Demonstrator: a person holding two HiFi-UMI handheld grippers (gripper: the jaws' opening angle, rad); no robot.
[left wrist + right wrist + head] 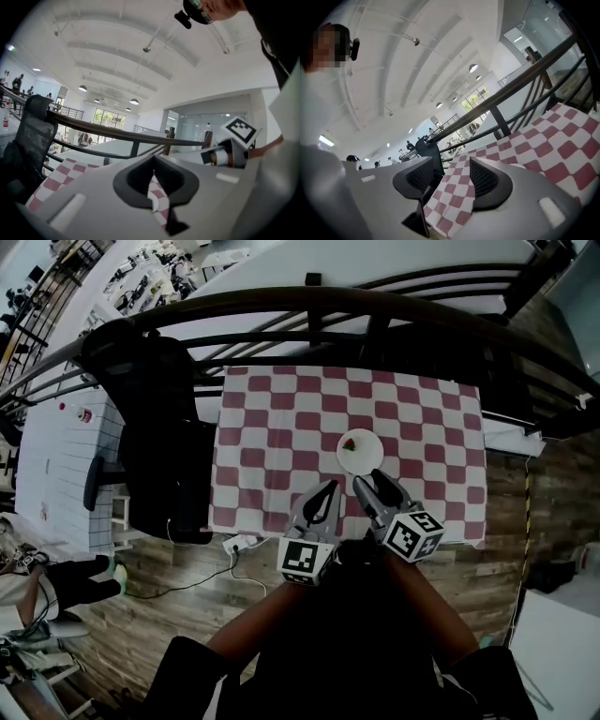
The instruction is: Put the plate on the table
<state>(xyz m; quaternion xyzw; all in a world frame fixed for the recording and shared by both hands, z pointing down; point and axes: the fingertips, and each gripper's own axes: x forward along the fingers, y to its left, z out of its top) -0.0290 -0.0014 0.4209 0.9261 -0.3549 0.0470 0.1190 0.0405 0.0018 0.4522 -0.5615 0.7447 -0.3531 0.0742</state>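
Head view. The plate (360,453) lay flat on the checked tablecloth (272,437), right of the table's middle and towards the near edge, with a small red-and-green morsel on it. It stood free, with nothing touching it. Judged from that, the placing looked done, and the plate sat within easy reach of whoever stood at that edge.

The left gripper (328,488) and right gripper (367,478) hung side by side over the near edge of the cloth, both tilted towards the plate. The right one's tips were just short of the rim. The left one was set further off and seemed to be kept out of the way, not working. A black chair (155,418) stood at the table's left end, and a dark railing (309,301) ran behind.

Left gripper view. The jaws were drawn together to a narrow slit. Only a strip of checked cloth showed through it, so this claw carried nothing. The right gripper's marker cube (240,130) showed alongside.

Right gripper view. The jaws stood wide apart, with bare checked cloth between them and nothing on the pads. That fits a claw that had let go and needed no grip. A pale sliver past the right-hand jaw may have been the plate's rim, but too little of it showed to be sure.
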